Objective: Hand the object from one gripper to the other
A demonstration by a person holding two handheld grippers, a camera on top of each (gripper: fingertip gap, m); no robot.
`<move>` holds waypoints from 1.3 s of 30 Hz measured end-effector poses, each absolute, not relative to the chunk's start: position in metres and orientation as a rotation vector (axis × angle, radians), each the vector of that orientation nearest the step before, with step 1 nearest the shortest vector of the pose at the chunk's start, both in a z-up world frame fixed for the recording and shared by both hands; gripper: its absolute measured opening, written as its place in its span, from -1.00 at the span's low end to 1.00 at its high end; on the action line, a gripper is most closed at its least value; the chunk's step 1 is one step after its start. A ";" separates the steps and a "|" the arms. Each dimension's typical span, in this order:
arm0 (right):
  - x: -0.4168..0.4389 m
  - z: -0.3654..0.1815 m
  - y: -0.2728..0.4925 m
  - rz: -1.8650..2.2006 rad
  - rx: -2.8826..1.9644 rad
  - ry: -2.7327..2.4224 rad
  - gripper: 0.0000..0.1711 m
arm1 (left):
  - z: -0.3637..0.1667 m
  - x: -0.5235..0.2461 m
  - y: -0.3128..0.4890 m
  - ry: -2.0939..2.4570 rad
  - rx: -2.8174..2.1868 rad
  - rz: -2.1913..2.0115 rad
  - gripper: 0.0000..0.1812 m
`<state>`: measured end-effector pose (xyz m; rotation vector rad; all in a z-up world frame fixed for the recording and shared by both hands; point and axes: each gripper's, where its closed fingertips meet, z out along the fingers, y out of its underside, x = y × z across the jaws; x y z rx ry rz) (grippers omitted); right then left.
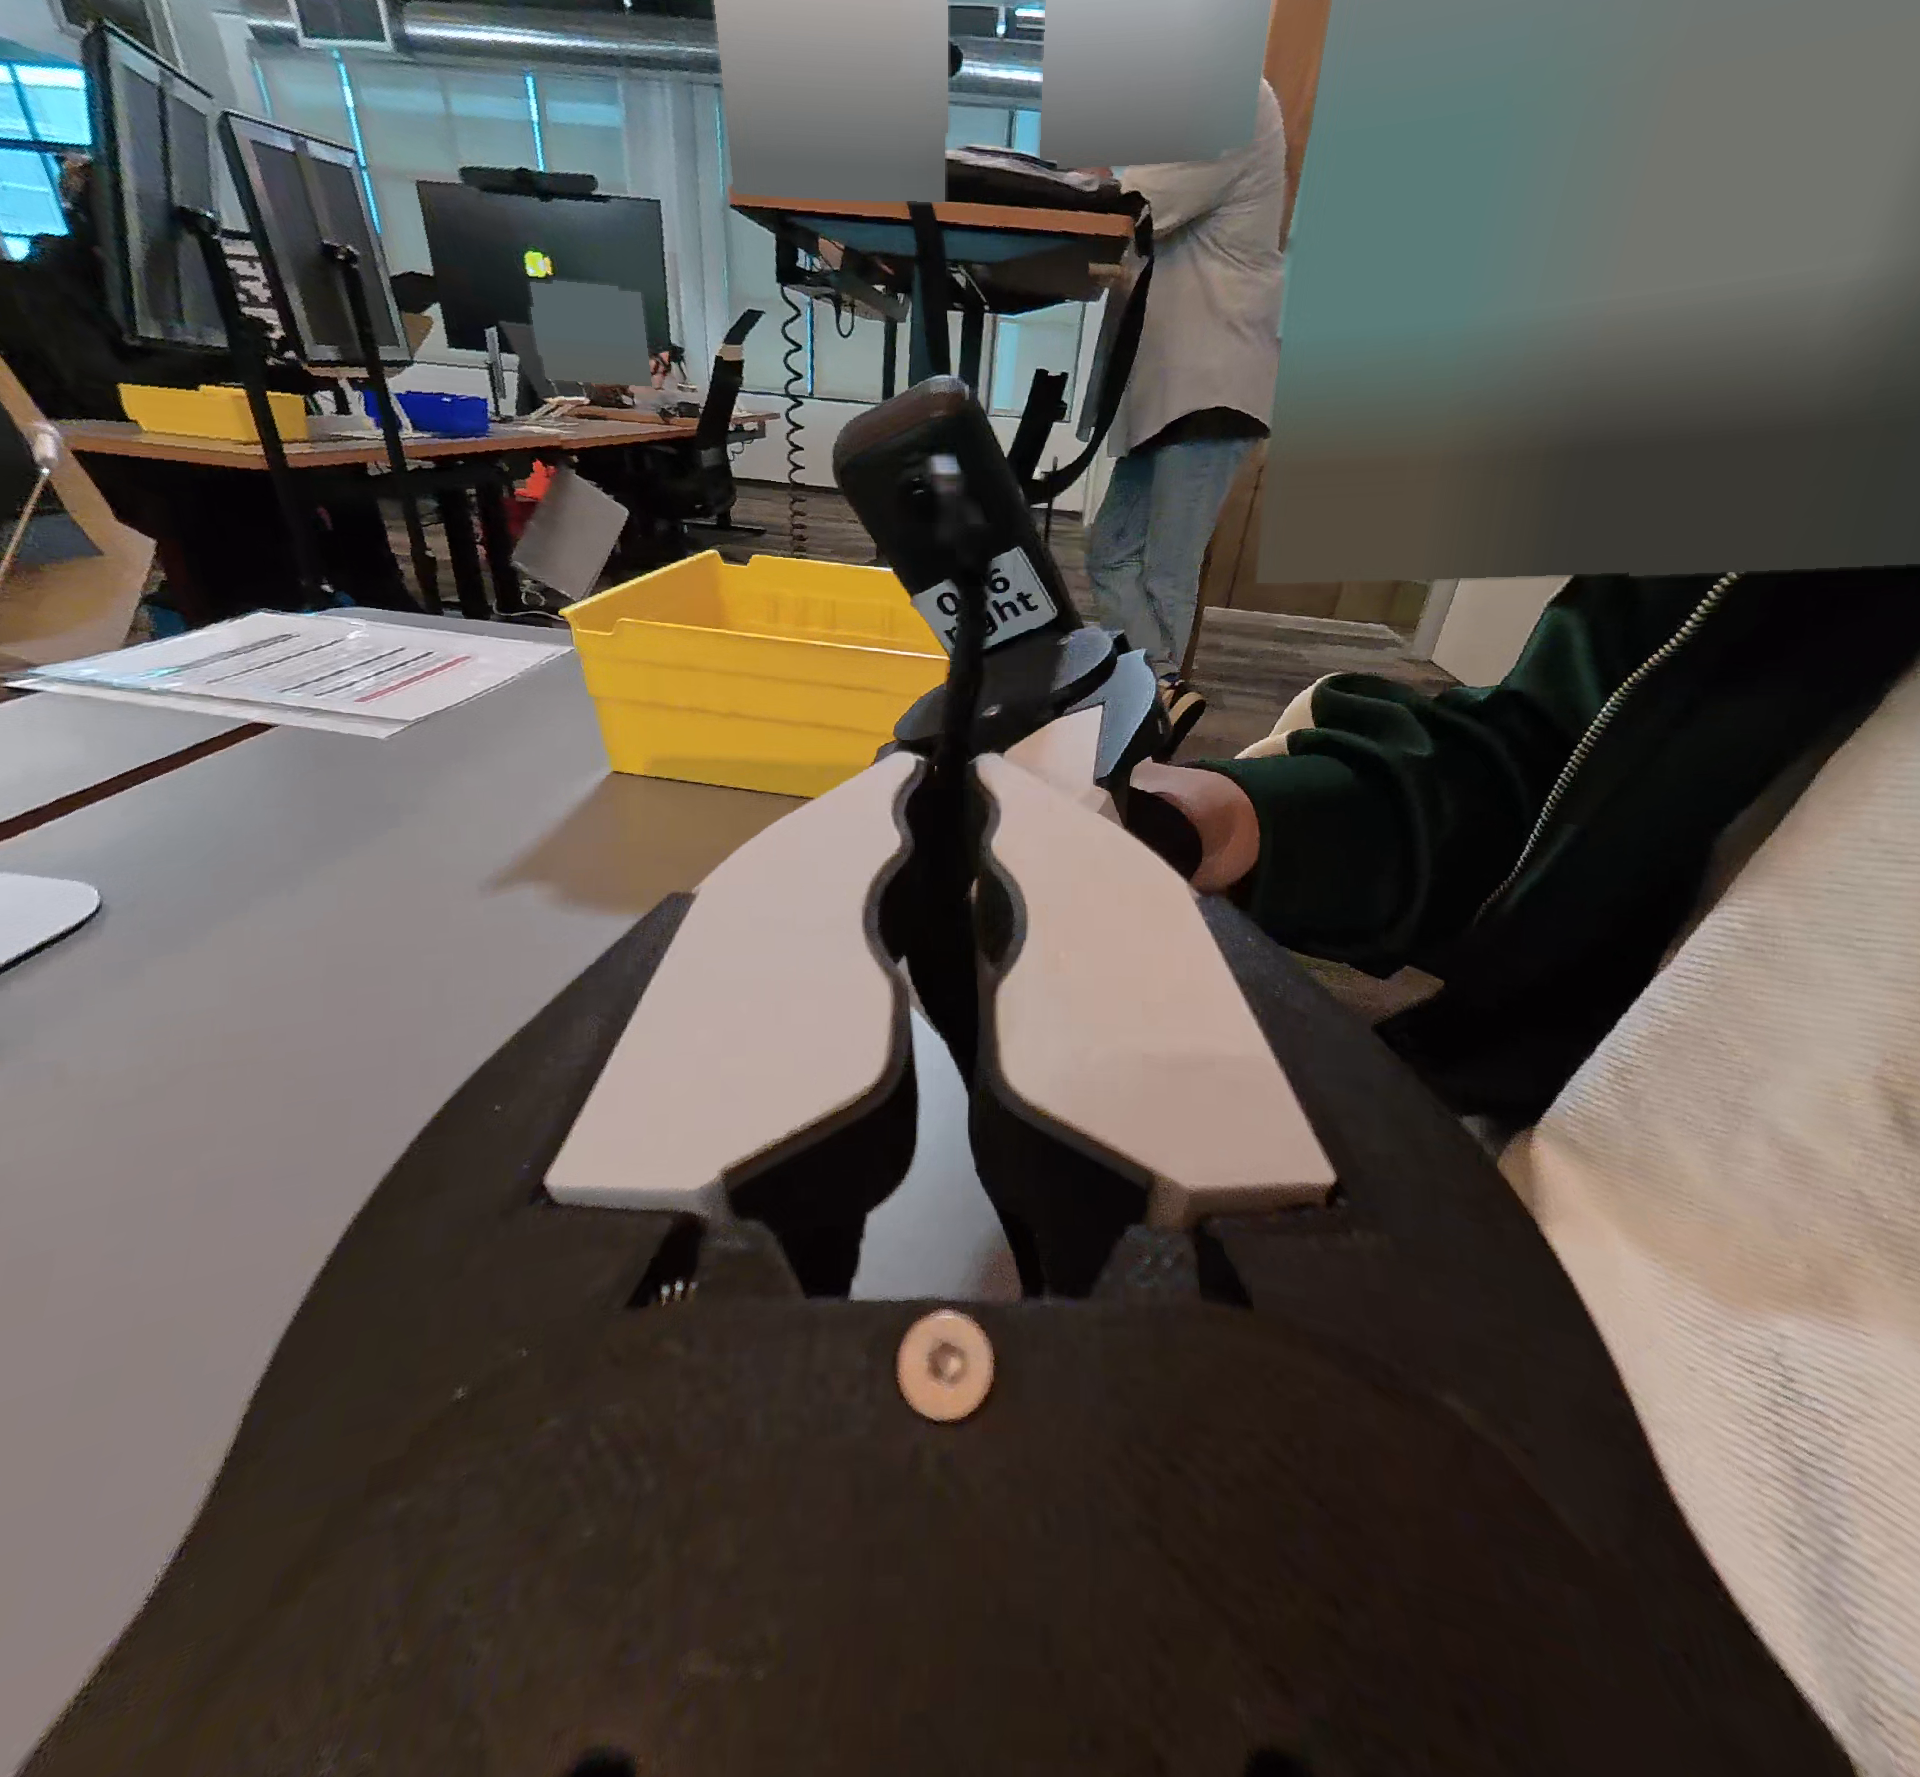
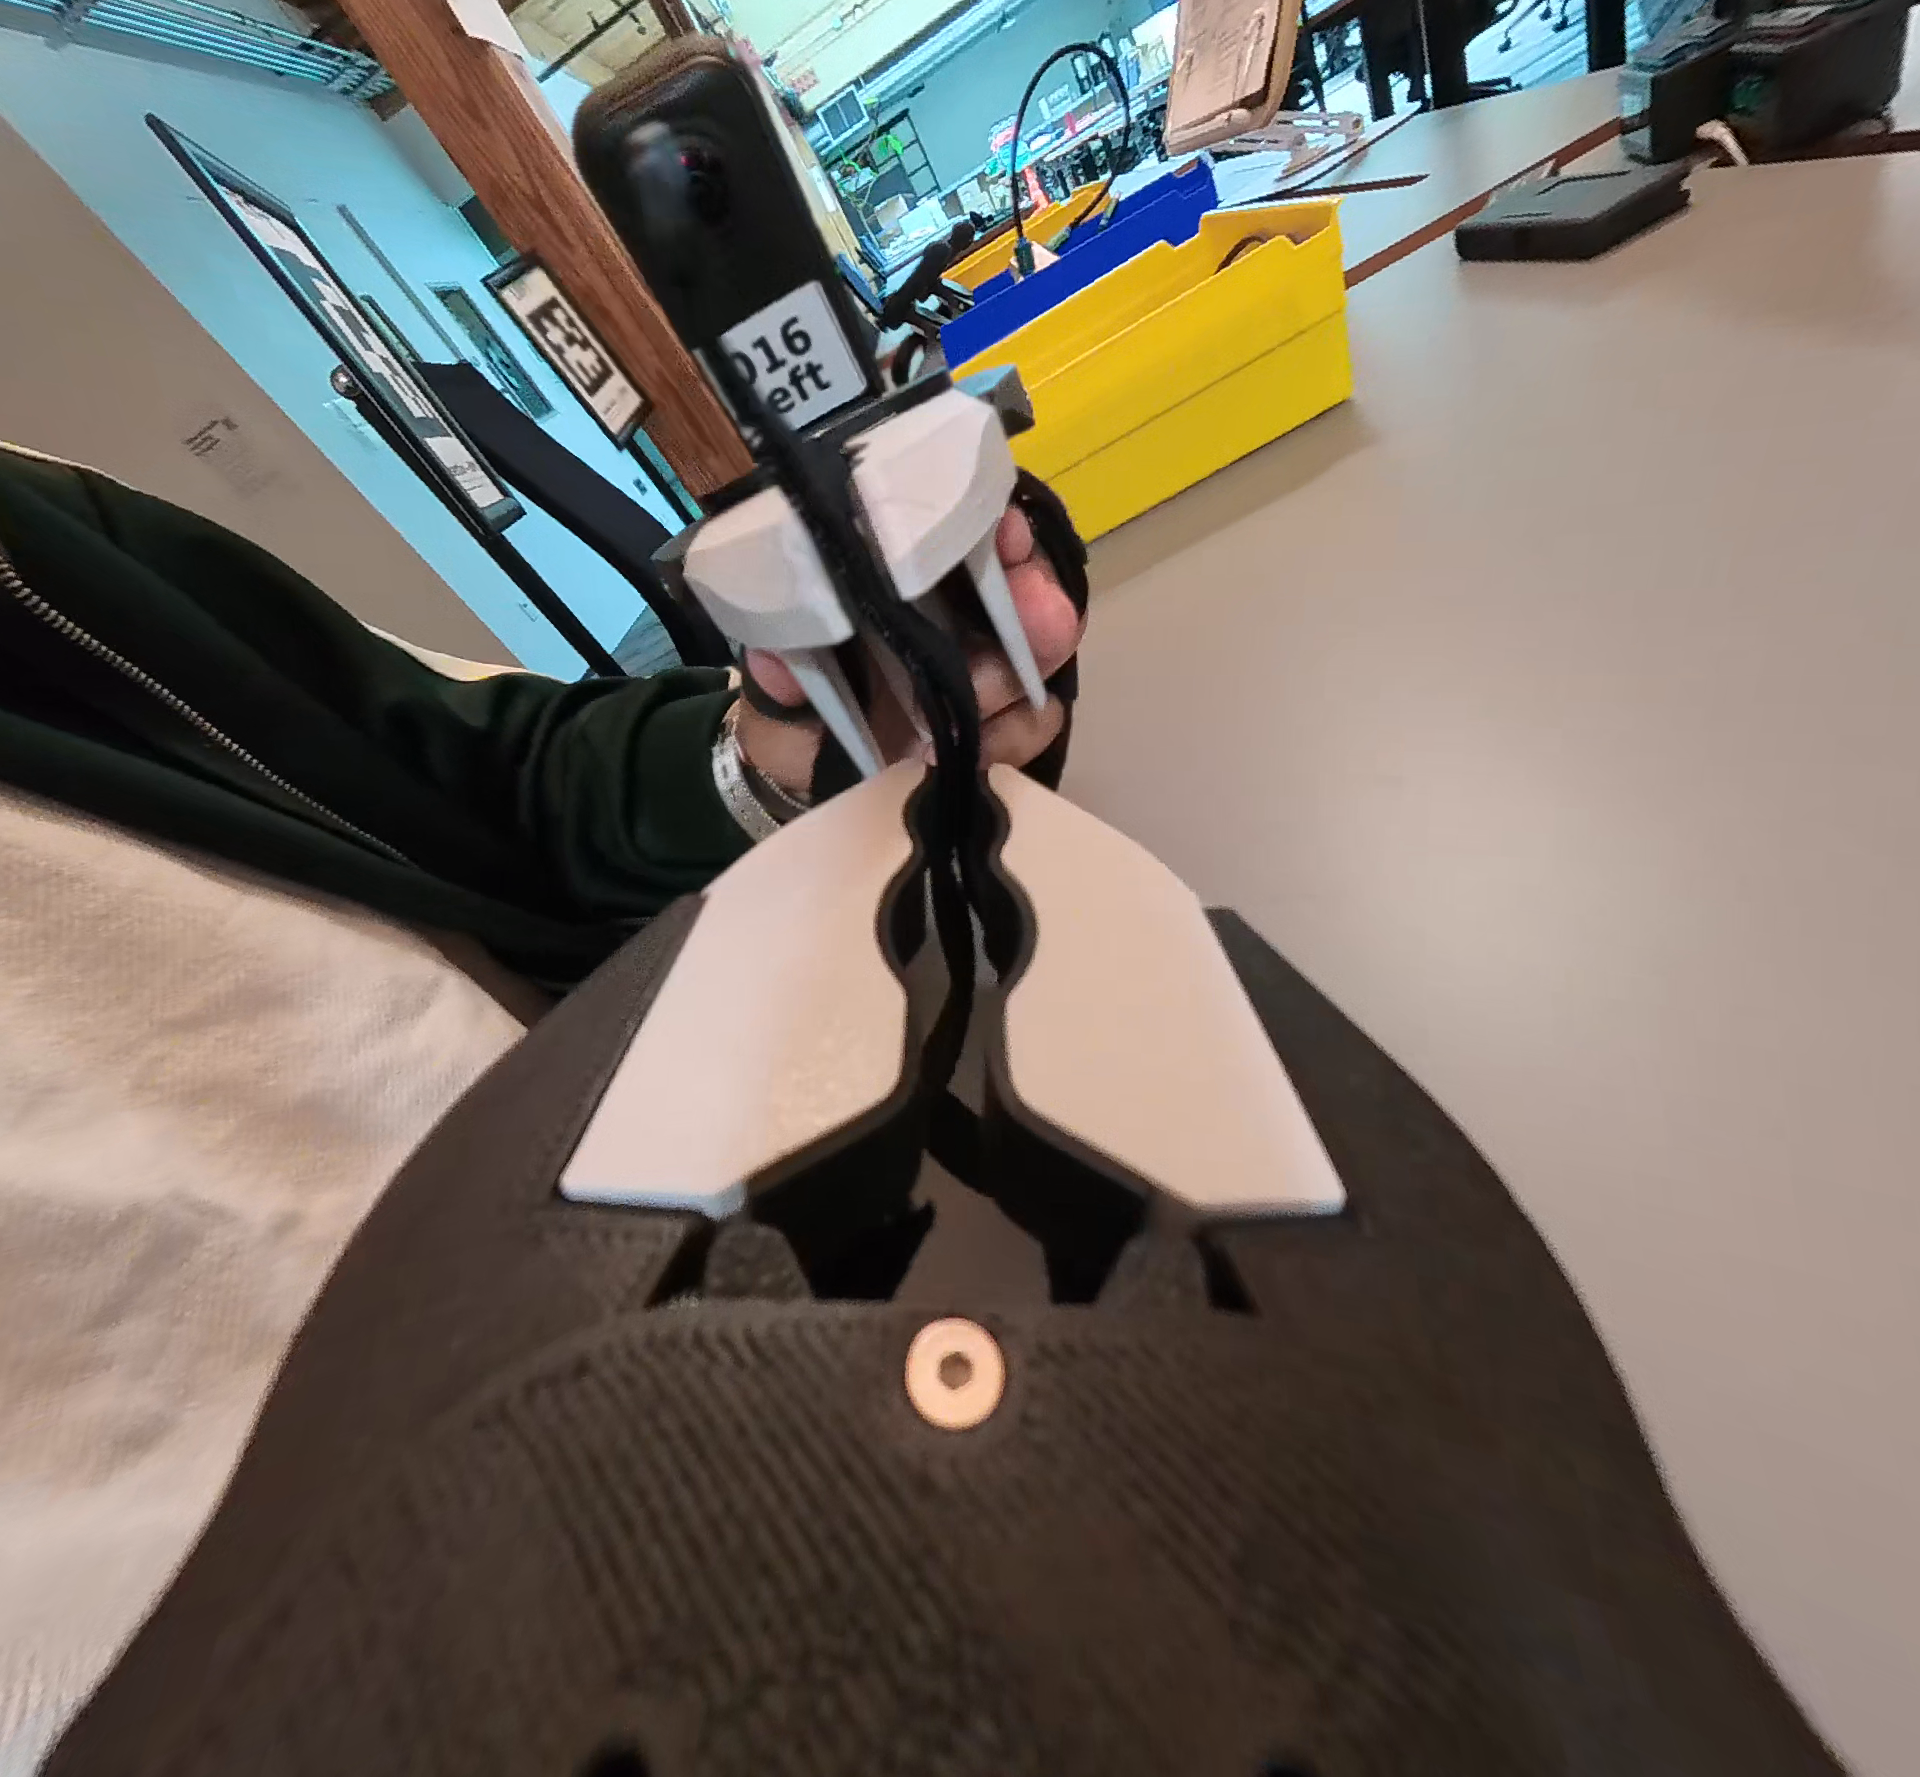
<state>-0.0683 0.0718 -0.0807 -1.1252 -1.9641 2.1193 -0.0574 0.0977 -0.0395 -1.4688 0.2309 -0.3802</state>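
While looking along the left wrist view: seeing left gripper [image 1: 940, 771] closed narrow on a black cord [image 1: 951, 854], pinched in the wavy slot between the white fingers [image 1: 769, 989]. Running up mid-frame to the other unit, held by a hand [image 1: 1210, 823] in a dark green sleeve [image 1: 1403, 823] at centre right. Sitting behind it, centre frame: yellow bin [image 1: 727, 688] on the grey tabletop [image 1: 312, 948]. Upper left: papers in a clear sleeve [image 1: 301, 667].

Same story in the right wrist view: right gripper [image 2: 961, 777] also closed narrow on the cord, two strands visible in the slot, leading up into the far unit's closed white fingers at frame centre. So cord held at both ends, off the tabletop, spanning between the two. Upper right: yellow bin, blue bin [image 2: 1091, 273] just behind.
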 end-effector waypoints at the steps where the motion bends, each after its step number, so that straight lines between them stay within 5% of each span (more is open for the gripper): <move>1: -0.068 -0.080 0.071 2.129 -1.113 -1.961 -0.92 | -0.039 -0.058 0.097 0.228 -1.471 -0.381 -0.98; 6: -0.076 -0.075 0.080 2.130 -1.092 -1.847 -0.52 | -0.033 -0.070 0.094 0.130 -1.450 -0.464 -0.98; 10: -0.079 -0.061 0.094 2.160 -1.076 -1.710 -0.42 | -0.039 -0.077 0.094 0.068 -1.461 -0.538 -0.98; 23: -0.068 -0.019 0.093 2.207 -0.963 -1.593 -0.56 | -0.044 -0.039 0.103 0.126 -1.524 -0.723 -0.97; 26: -0.062 -0.013 0.089 2.221 -0.925 -1.612 -0.92 | -0.047 -0.030 0.105 0.159 -1.555 -0.716 -0.97; 30: -0.058 -0.010 0.086 2.181 -0.881 -1.648 -0.93 | -0.043 -0.028 0.104 0.167 -1.522 -0.725 -0.96; 34: -0.057 0.001 0.090 2.160 -0.877 -1.642 -0.93 | -0.036 -0.037 0.104 0.131 -1.453 -0.706 -0.53; 39: -0.041 0.062 0.148 2.143 -0.915 -1.464 -0.93 | -0.036 -0.056 0.103 0.041 -1.402 -0.688 -0.42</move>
